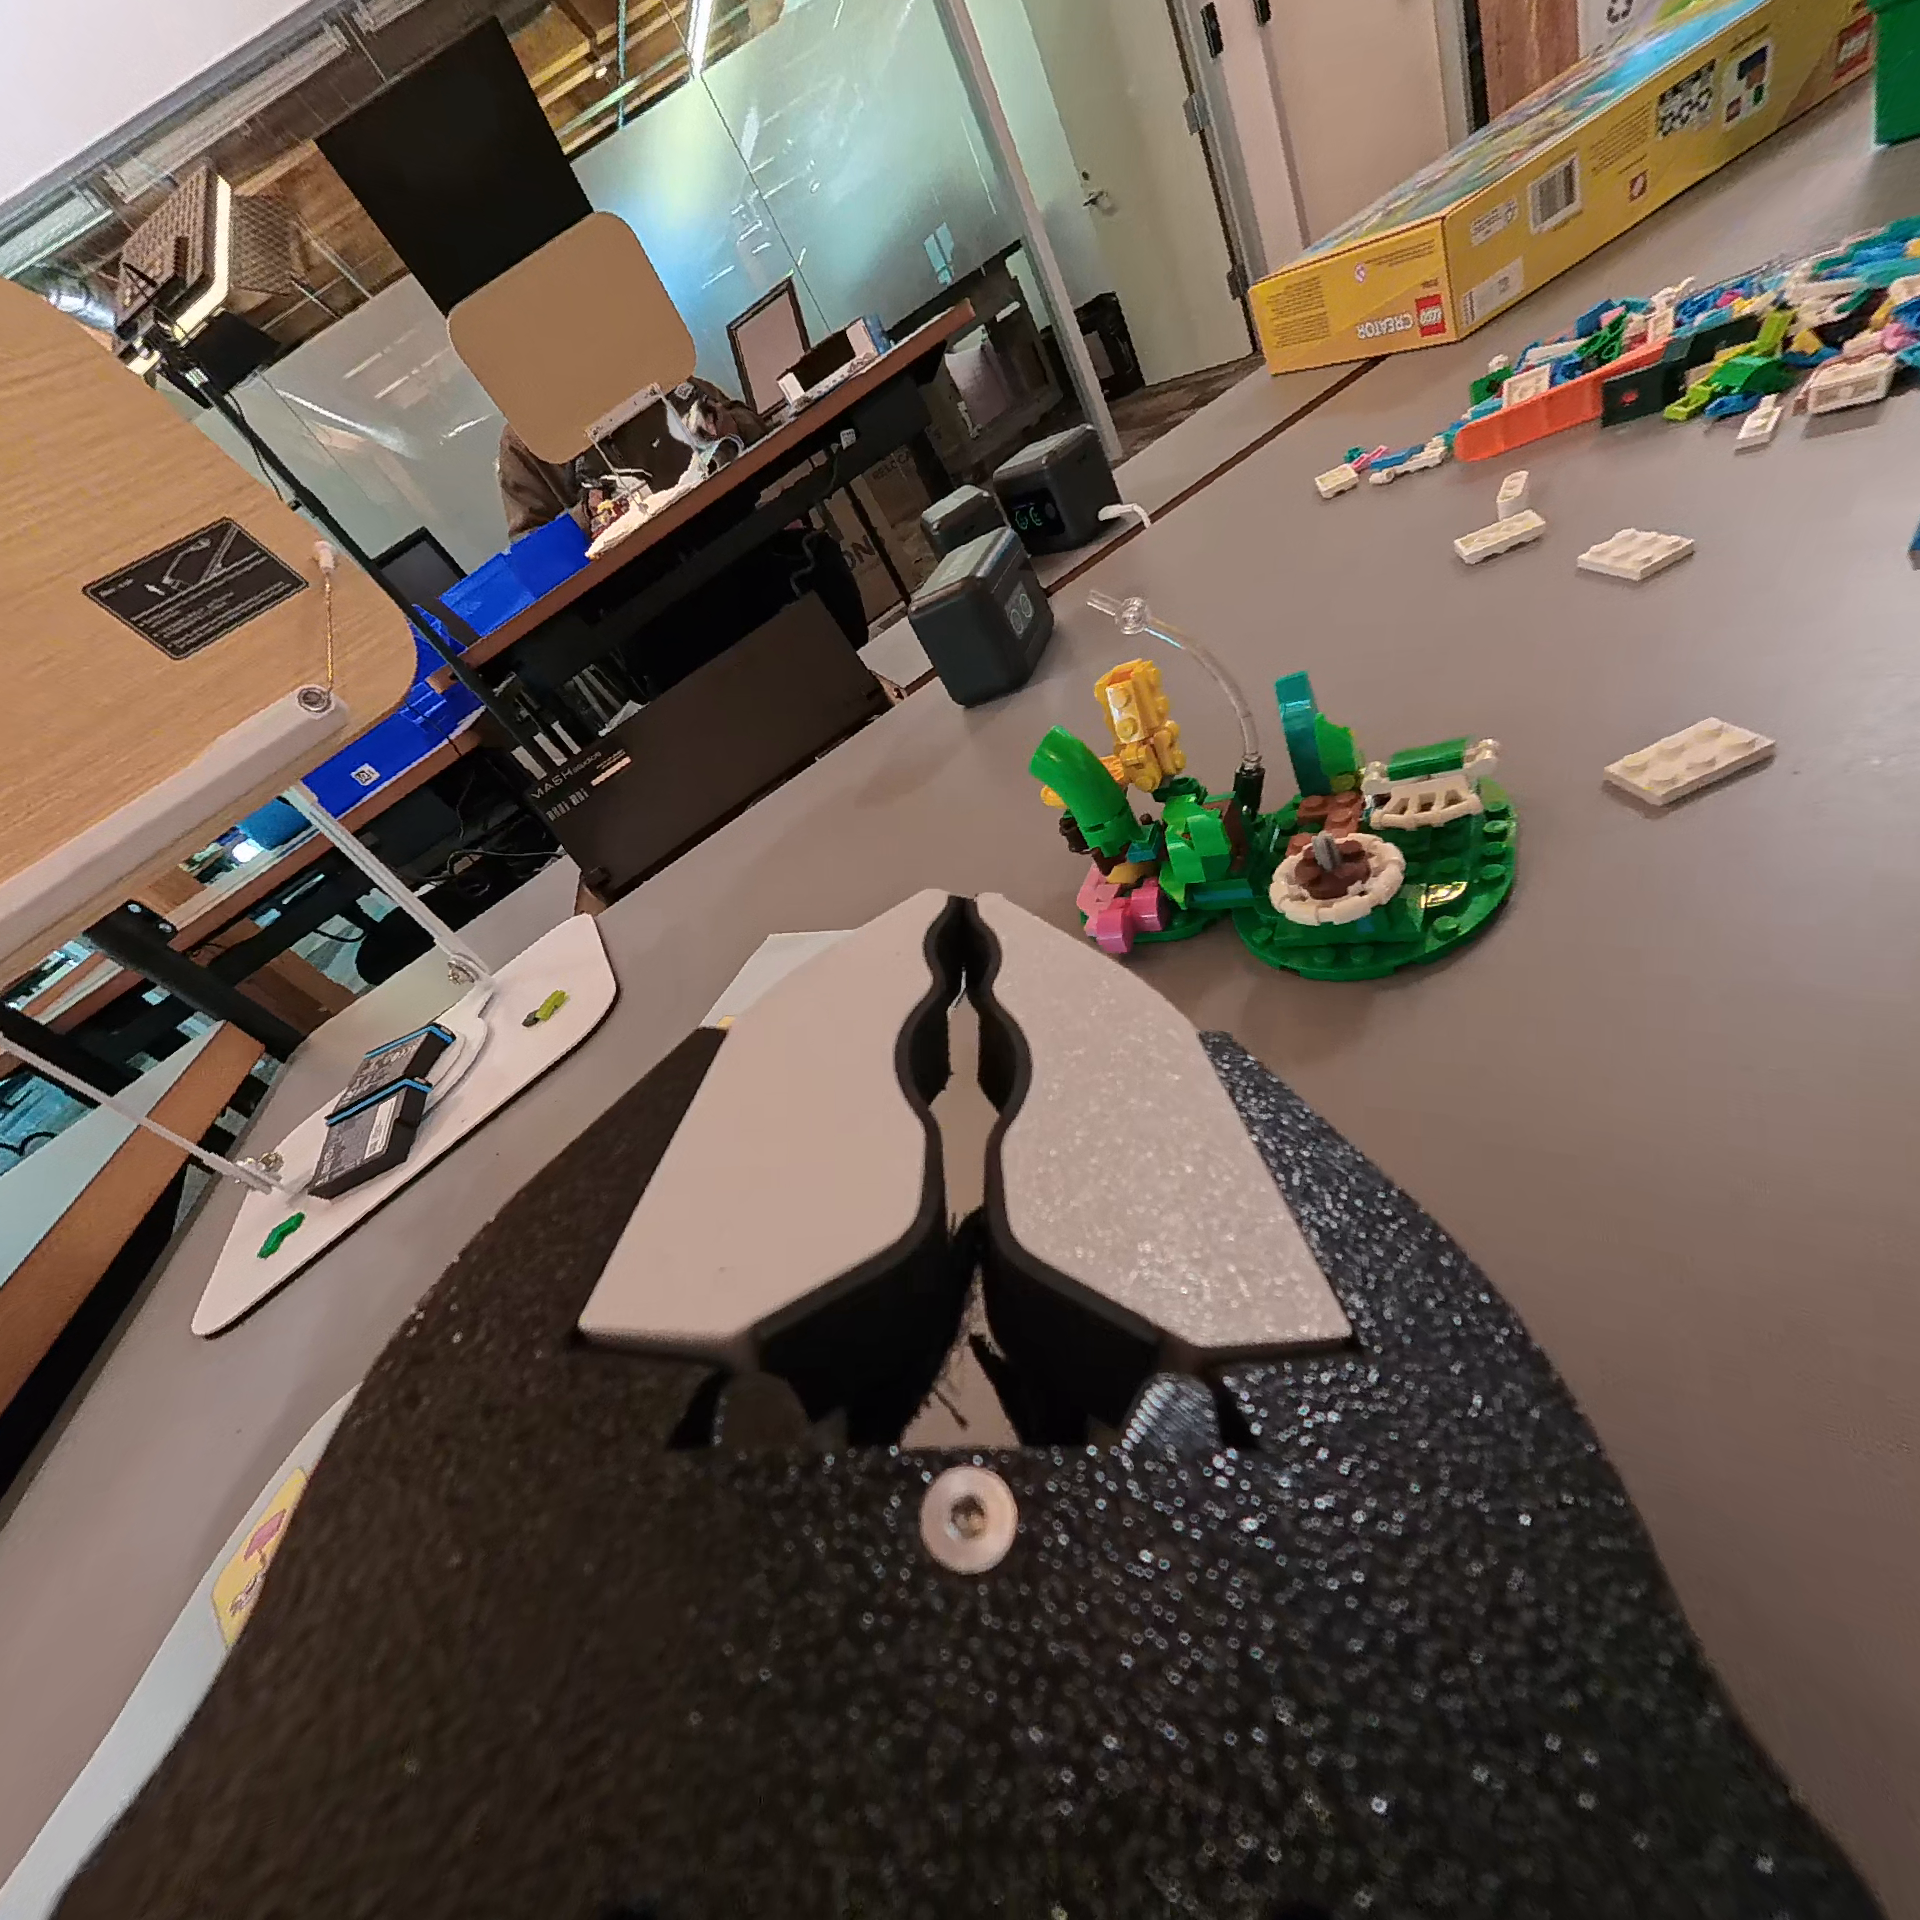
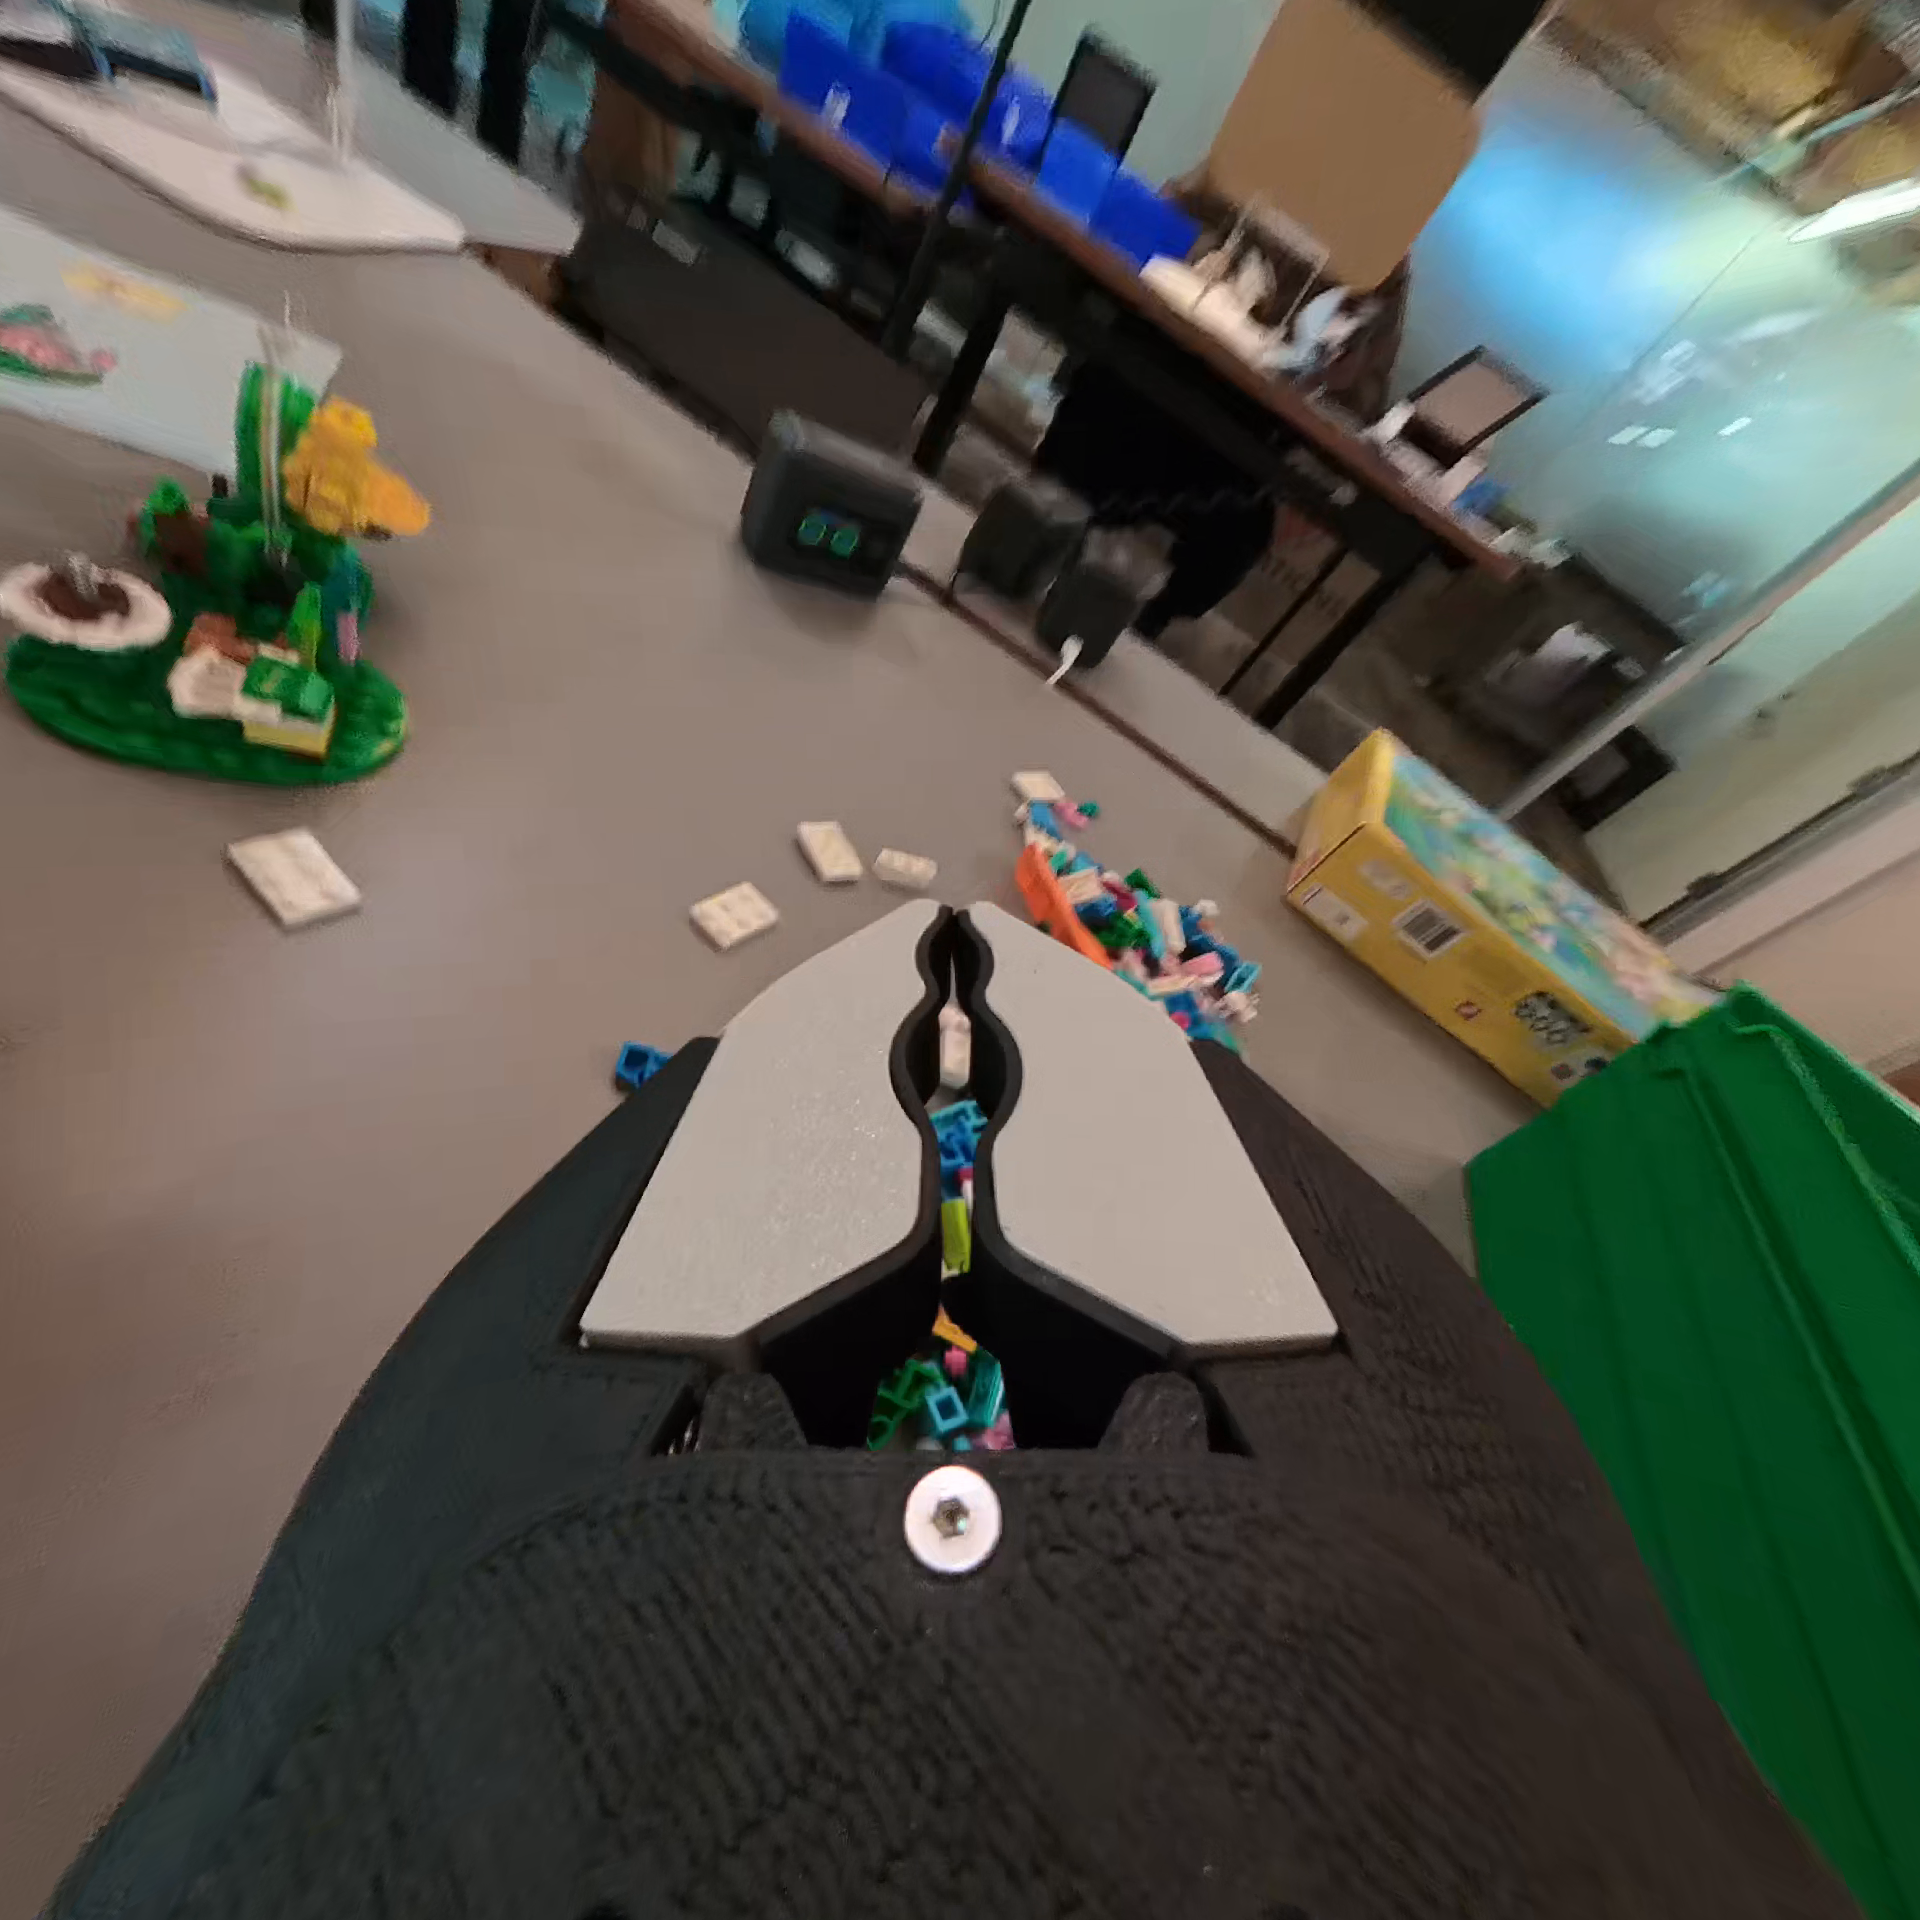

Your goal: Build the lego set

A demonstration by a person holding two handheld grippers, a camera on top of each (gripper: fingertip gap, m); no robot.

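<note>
A partly built lego garden (image 1: 1299, 842) stands on a round green base on the grey table, with a yellow flower, a white fence and a clear curved stalk. It also shows blurred in the right wrist view (image 2: 208, 644). My left gripper (image 1: 964, 914) is shut and empty, just left of and nearer than the model. My right gripper (image 2: 951, 920) is shut and empty, held above the pile of loose coloured bricks (image 2: 1143, 935), which shows through the gap between its jaws. The pile also shows in the left wrist view (image 1: 1745, 343). Loose white plates (image 1: 1688, 758) (image 2: 293, 875) lie between model and pile.
The yellow set box (image 1: 1538, 208) (image 2: 1475, 914) lies behind the pile. A green bin (image 2: 1745, 1351) stands at the right. A white stand base (image 1: 416, 1122) with a black block and small green pieces is at the left. Dark chargers (image 1: 977, 613) sit at the table's far edge. One gripper's finger ends stand about 30 centimeters off the other's.
</note>
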